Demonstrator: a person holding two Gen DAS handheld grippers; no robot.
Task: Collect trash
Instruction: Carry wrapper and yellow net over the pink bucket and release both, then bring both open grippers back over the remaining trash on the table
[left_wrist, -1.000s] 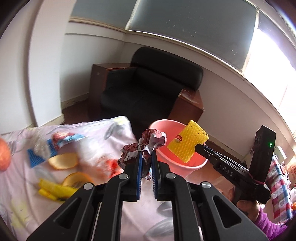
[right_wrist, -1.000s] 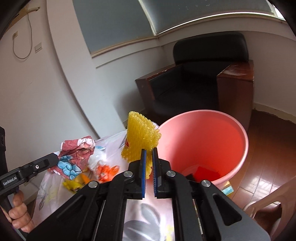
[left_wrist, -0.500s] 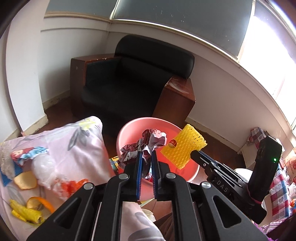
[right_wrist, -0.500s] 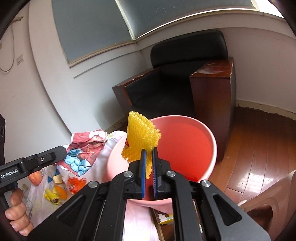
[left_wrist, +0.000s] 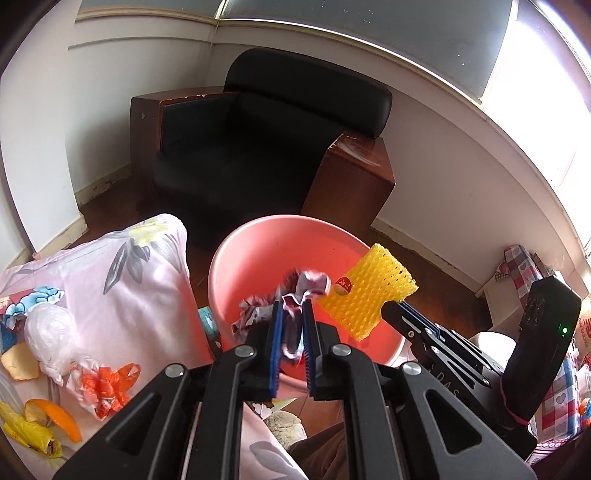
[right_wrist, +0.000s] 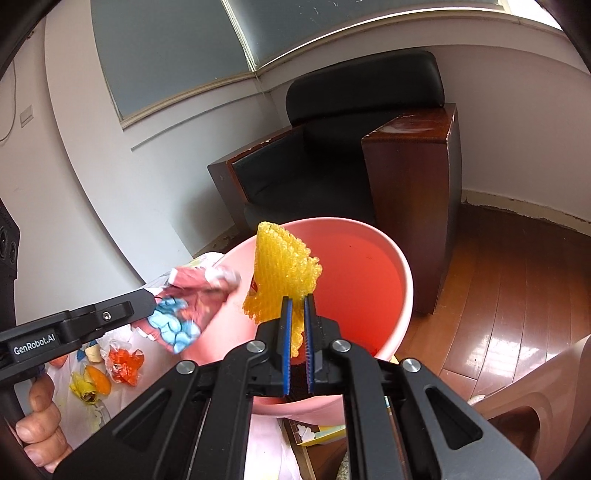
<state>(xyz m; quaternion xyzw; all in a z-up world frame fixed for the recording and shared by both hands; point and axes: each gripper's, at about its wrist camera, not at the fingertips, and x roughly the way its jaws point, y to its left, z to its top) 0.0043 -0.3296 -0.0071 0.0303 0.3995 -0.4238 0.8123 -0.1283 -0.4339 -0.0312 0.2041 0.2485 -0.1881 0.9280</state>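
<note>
A pink plastic bin (left_wrist: 255, 258) (right_wrist: 369, 273) stands on the floor beside the table. My left gripper (left_wrist: 293, 314) is shut on a crumpled red, white and blue snack wrapper (left_wrist: 295, 295) (right_wrist: 184, 306), held over the bin's near rim. My right gripper (right_wrist: 298, 306) is shut on a yellow foam fruit net (right_wrist: 284, 273) (left_wrist: 365, 299), held above the bin's opening. The left gripper (right_wrist: 147, 306) shows at the left of the right wrist view, and the right gripper (left_wrist: 391, 308) at the right of the left wrist view.
A flowered pink tablecloth (left_wrist: 129, 280) carries more litter: a clear plastic bag (left_wrist: 48, 332), an orange wrapper (left_wrist: 107, 380), orange peel (left_wrist: 55, 413) and a yellow wrapper (left_wrist: 29, 432). A black armchair (left_wrist: 266, 147) with wooden sides stands behind the bin. Wooden floor (right_wrist: 517, 295) lies to the right.
Both grippers have moved from over the table to above the pink bin, each still holding its piece of litter. The bin now fills more of both views.
</note>
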